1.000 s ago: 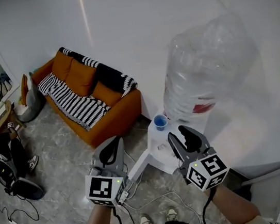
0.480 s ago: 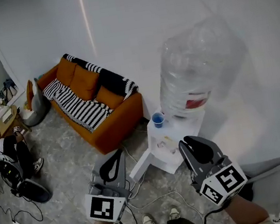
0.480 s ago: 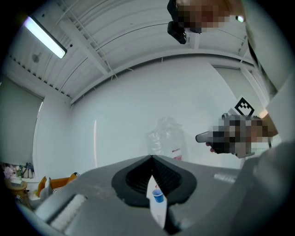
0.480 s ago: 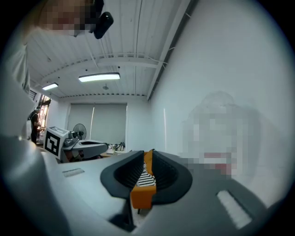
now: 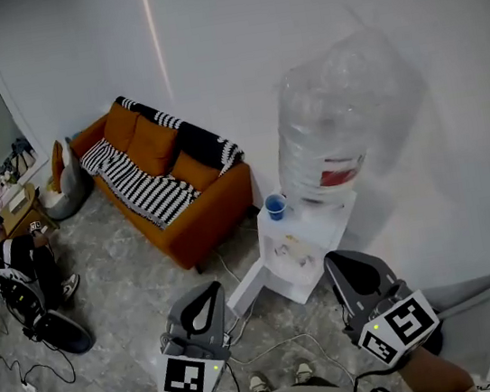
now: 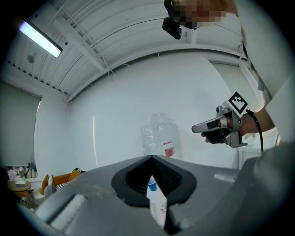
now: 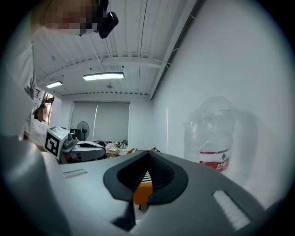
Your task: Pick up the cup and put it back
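**Right tool (image 5: 337, 261) has drawn back and shut; cup (image 5: 275, 206) unmoved**

Upright and blue, the cup stands ahead of both tools and between their lines, on the white water dispenser (image 5: 317, 218), just beside the big clear bottle (image 5: 343, 121) (neither tool touches it). The right tool's jaws are pressed together on nothing. The left tool (image 5: 213, 288) is likewise closed and empty, the cup showing beyond its tips. An orange sofa (image 5: 170, 183) lies off past the left tool.

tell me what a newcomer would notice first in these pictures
The huge clear water bottle upended on a white dispenser by the wall, right of centre in the head view, with a small blue cup on the dispenser top at its left. Next the orange sofa with a striped throw at left. Left gripper and right gripper hang below, jaws shut, empty.
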Available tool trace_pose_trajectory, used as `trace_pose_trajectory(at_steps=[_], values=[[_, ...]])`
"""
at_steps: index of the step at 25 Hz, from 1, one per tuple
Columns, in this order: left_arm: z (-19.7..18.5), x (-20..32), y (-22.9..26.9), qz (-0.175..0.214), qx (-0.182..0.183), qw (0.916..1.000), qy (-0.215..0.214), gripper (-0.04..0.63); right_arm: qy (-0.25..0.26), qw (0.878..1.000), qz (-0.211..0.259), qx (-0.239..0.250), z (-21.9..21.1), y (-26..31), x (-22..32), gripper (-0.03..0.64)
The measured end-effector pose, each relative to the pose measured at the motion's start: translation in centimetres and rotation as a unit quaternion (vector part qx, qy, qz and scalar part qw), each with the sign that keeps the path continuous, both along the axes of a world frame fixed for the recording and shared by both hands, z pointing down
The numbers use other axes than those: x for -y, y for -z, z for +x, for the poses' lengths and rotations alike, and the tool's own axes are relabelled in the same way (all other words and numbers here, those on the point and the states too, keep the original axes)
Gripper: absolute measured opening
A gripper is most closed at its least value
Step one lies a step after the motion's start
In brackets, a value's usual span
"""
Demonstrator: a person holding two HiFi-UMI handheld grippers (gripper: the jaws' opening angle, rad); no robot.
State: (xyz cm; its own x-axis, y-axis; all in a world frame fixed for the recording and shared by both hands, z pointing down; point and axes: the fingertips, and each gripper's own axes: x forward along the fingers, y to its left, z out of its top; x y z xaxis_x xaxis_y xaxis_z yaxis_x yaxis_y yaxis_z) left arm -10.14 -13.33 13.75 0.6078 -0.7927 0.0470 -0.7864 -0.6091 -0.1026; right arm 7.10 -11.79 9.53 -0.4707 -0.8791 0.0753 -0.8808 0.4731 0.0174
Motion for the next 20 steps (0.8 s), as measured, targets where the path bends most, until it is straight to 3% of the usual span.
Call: trace_pose_trajectory(at_steps=[20], values=[[0.5,-1.1,-0.8,-0.007,0.009,0.9999,0.003,0.002,0.039,0.999,-0.019,-0.002,-0.7,-1.7,-0.5,0.003]])
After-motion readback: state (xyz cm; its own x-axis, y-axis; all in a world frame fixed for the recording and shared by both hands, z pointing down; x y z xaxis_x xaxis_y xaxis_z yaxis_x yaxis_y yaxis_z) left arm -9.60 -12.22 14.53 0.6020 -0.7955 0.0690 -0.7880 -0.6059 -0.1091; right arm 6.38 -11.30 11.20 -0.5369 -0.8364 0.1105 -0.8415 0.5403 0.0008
